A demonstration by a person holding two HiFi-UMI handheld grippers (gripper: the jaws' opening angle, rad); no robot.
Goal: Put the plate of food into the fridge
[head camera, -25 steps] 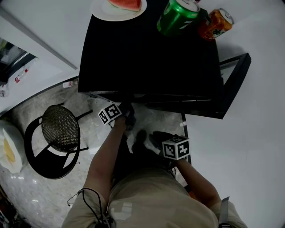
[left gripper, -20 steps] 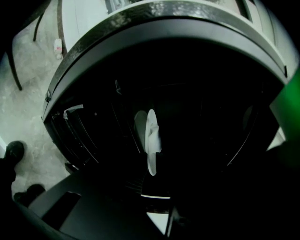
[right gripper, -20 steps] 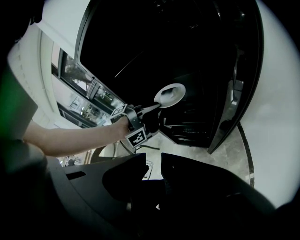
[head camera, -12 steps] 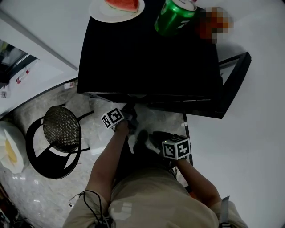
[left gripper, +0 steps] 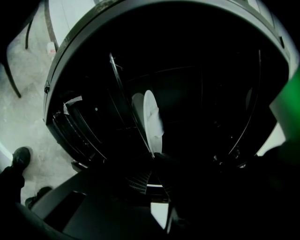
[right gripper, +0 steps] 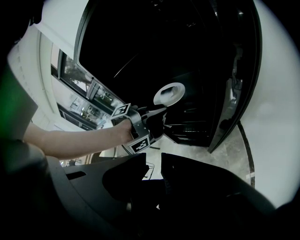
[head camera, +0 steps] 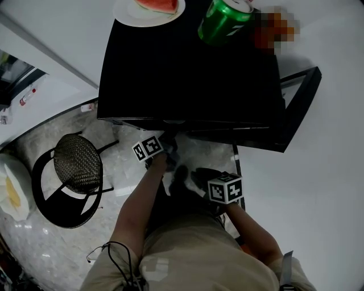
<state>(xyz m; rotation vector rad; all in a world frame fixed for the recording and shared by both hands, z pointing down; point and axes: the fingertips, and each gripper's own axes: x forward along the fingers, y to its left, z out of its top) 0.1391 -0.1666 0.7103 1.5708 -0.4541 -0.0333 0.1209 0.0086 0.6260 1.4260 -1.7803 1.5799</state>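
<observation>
Beside the black mesh chair (head camera: 77, 165) on the pale speckled floor (head camera: 34, 250) at the left, the person's left gripper (right gripper: 161, 110) reaches into the open front of the low black fridge (head camera: 187, 74). Its marker cube (head camera: 149, 149) now sits slightly further right and closer under the fridge's top edge than a second ago. Its fingers are closing and pinch the near rim of the white plate (right gripper: 169, 93), which hangs level inside the dark compartment. Whatever lies on the plate cannot be made out. From the left gripper's own view the plate shows edge-on against the wire shelves. On the fridge top, at the far side, a plate of watermelon (head camera: 149, 10) stands to the left of a green can (head camera: 223, 21), well apart from it. The can's print is too small to read. Nearer the person and to the right, the right gripper (right gripper: 153, 161) has not shifted. It hangs low in front of the fridge with its fingers spread and nothing between them. At the far right the fridge door (head camera: 298, 108) stands swung open. The only clear markings are the black-and-white squares on the grippers' cubes.
</observation>
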